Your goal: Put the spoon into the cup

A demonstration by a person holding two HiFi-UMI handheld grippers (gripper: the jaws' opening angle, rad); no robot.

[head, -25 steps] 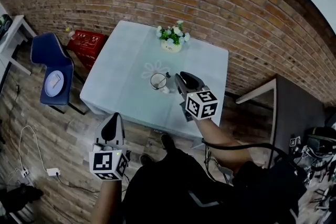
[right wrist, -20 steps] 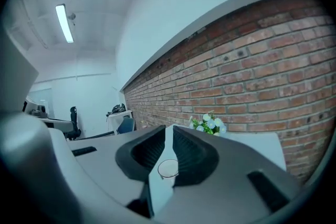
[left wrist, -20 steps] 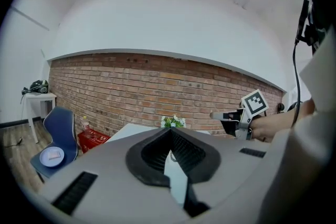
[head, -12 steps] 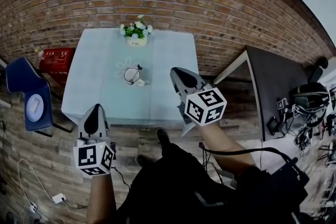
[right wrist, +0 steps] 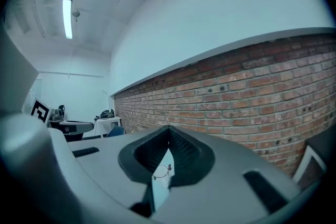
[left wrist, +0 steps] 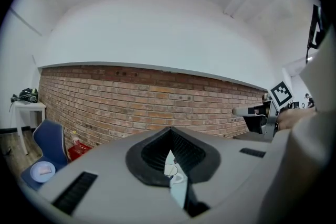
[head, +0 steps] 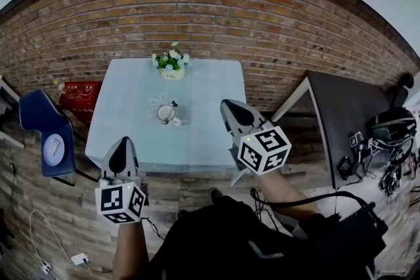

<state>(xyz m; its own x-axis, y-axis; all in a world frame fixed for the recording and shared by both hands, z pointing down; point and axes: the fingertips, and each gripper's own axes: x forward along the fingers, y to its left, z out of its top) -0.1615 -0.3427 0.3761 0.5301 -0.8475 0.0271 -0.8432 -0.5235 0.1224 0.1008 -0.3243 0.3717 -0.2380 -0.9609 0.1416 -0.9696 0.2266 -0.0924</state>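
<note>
A clear cup [head: 165,115] stands mid-table on the pale blue cloth [head: 203,134], and the spoon [head: 174,104] stands in it, handle up. My right gripper [head: 229,107] hovers off to the right of the cup, well apart from it. Its jaws have just been closing and are now shut with nothing between them. My left gripper [head: 123,144] hangs at the table's near left edge, shut and empty. Through the slit of each pair of jaws the cup [left wrist: 171,170] [right wrist: 160,172] shows far ahead, and the right gripper view also shows the spoon [right wrist: 169,166].
A pot of white flowers [head: 170,63] sits at the table's far edge by the brick wall [head: 216,16]. A blue chair [head: 41,134] bearing a round white disc and a red crate [head: 82,94] stand to the left. A dark desk [head: 344,115] stands to the right.
The right gripper has drawn back from beside the cup and risen, and its jaws have closed empty. The left gripper rose a little. The spoon stays in the cup.
</note>
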